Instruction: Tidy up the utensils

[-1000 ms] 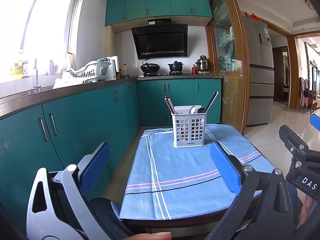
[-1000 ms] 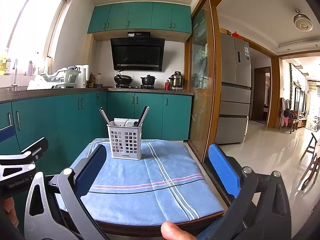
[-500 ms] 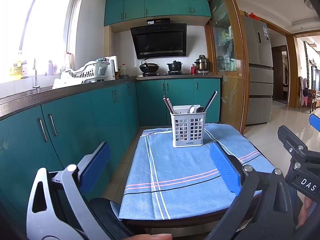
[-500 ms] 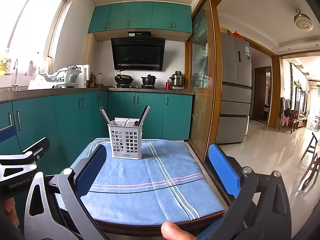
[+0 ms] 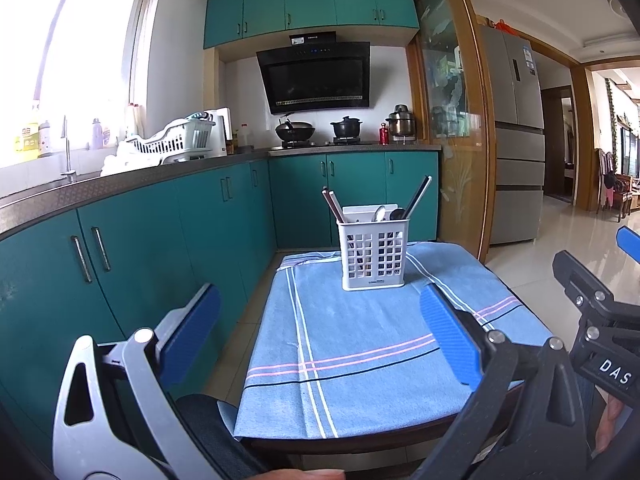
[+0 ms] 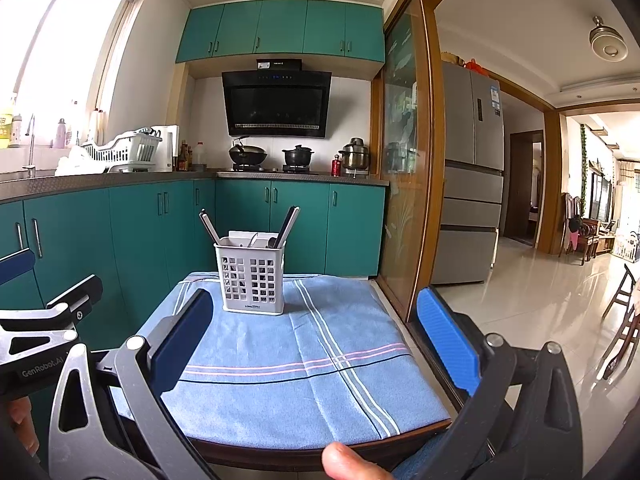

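Observation:
A white slotted utensil holder (image 5: 374, 256) (image 6: 251, 280) stands at the far end of a small table covered by a blue striped cloth (image 5: 360, 344) (image 6: 288, 360). Chopsticks (image 5: 332, 205) lean out at its left, a dark-handled utensil (image 5: 418, 196) at its right, and spoon bowls (image 5: 380, 213) show between them. My left gripper (image 5: 320, 332) hangs open in front of the table's near edge, nothing between its blue pads. My right gripper (image 6: 316, 332) is open too, likewise held back from the holder, empty.
Teal cabinets (image 5: 168, 240) and a counter with a dish rack (image 5: 172, 142) run along the left. A stove with pots (image 5: 346, 128) is at the back, a glass sliding door (image 6: 404, 184) and a fridge (image 6: 472, 176) on the right. A person's thumb (image 6: 348, 460) shows at the bottom edge.
Both views have shifted only very slightly; the holder sits a touch differently in frame. Both grippers stay open and empty.

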A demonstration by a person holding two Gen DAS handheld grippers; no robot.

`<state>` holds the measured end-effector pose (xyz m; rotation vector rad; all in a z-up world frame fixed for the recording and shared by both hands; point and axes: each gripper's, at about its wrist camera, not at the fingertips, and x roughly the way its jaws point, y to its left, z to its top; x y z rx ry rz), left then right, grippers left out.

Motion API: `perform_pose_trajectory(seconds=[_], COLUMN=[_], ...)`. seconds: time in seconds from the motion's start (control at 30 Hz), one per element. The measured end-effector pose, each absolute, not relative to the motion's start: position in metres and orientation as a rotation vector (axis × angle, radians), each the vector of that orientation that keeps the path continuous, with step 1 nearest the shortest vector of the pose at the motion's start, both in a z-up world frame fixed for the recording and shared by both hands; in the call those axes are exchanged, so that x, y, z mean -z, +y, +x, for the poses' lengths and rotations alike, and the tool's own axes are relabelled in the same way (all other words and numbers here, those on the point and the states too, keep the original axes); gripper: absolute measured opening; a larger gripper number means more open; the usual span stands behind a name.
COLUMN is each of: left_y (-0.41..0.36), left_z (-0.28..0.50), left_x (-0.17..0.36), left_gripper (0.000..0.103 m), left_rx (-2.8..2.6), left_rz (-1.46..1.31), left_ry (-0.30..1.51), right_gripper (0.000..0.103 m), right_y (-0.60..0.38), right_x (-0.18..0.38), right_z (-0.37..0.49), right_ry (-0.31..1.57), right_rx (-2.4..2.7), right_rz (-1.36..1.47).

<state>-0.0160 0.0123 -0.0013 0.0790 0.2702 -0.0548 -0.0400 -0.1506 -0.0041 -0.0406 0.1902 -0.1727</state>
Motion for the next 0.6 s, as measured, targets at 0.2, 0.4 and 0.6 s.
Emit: perform_pose_trajectory(seconds=[0.2,0.4,0.6], left_y=[0.0118,0.0121,0.0118], left_z=[-0.0142,-0.0128,-0.0105], left_x=[0.0019,0.002,0.0044], left_gripper=[0.099,0.099,0.099], left_rx=[0.057,0.06,0.068], left_rz=[0.081,0.08,0.078], left_ry=[0.274,0.277,0.292], right_gripper=[0.1,0.1,0.1], right_y=[-0.1516,-0.1512,-0.1486], right_x=[0.0047,0.0056,0.009], right_z=[-0.0388,-0.0386,-0.0347], right_ry=[0.193,0.197,0.205], right_rx=[0.173,0.173,0.176], right_rz=[-0.039,-0.039,-0.042])
